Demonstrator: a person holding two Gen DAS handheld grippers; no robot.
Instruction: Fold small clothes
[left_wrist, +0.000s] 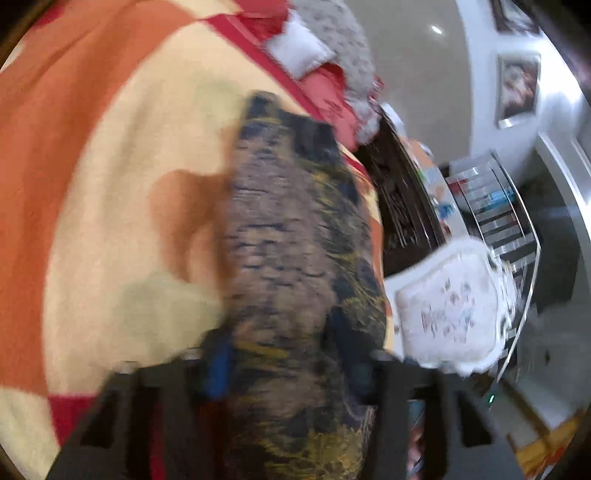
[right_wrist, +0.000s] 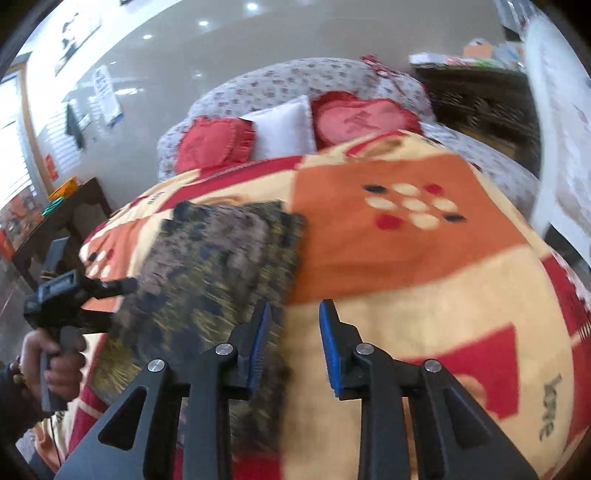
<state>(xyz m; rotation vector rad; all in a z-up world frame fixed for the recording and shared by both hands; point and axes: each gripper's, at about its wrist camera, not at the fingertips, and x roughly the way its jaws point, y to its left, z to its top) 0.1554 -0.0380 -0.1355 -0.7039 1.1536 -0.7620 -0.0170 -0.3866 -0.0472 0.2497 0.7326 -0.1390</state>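
On a bed's orange-and-cream blanket (right_wrist: 369, 251), our folded dark garment (right_wrist: 221, 266) lies left of centre, laid flat for folding; the right gripper (right_wrist: 295, 343) gapes empty, while the left gripper (left_wrist: 280, 354) straddles cloth, grip unclear.

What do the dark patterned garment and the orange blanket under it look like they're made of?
Dark patterned garment: probably a thin woven or knit fabric, matte, lying flat with limp edges; blur hides the weave.
Orange blanket: looks like soft fleece or plush, matte, its printed colour blocks soft-edged and its surface puffy.
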